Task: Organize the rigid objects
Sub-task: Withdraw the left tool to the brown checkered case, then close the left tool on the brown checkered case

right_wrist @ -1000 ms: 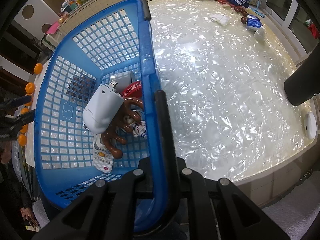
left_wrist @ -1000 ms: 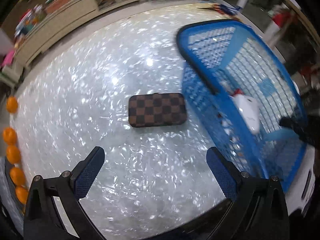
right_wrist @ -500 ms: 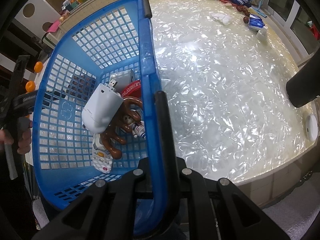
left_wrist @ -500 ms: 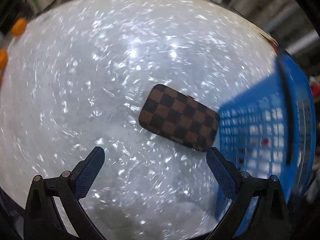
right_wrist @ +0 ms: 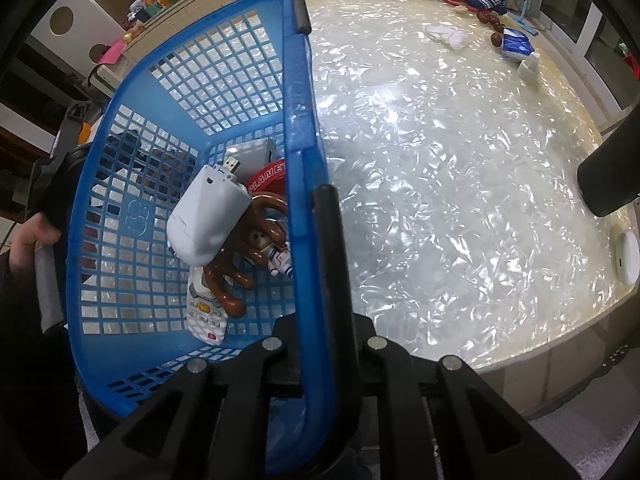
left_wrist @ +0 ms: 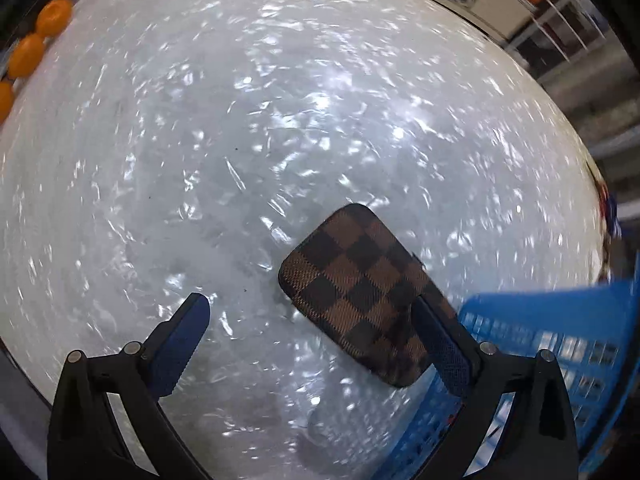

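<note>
A brown checkered case point(left_wrist: 360, 292) lies flat on the pearly white table point(left_wrist: 240, 140), beside the blue basket point(left_wrist: 540, 344). My left gripper point(left_wrist: 308, 324) is open, low over the table, its right finger point(left_wrist: 440, 344) over the case's near end. My right gripper point(right_wrist: 316, 216) is shut on the blue basket's rim point(right_wrist: 300, 120). In the basket point(right_wrist: 132, 216) lie a white device point(right_wrist: 204, 216), a brown hair claw point(right_wrist: 240, 256), a remote point(right_wrist: 204, 312) and a small astronaut figure point(right_wrist: 280, 258).
Oranges point(left_wrist: 40, 36) line the table's far left edge. At the far right of the table lie scissors, a blue pack point(right_wrist: 516, 44) and a white cloth point(right_wrist: 448, 36). A black cylinder point(right_wrist: 612, 172) and a white disc point(right_wrist: 626, 256) stand at the right edge.
My left gripper has swung and closed in on the checkered case, which now sits by its right finger. The right gripper and basket have stayed still.
</note>
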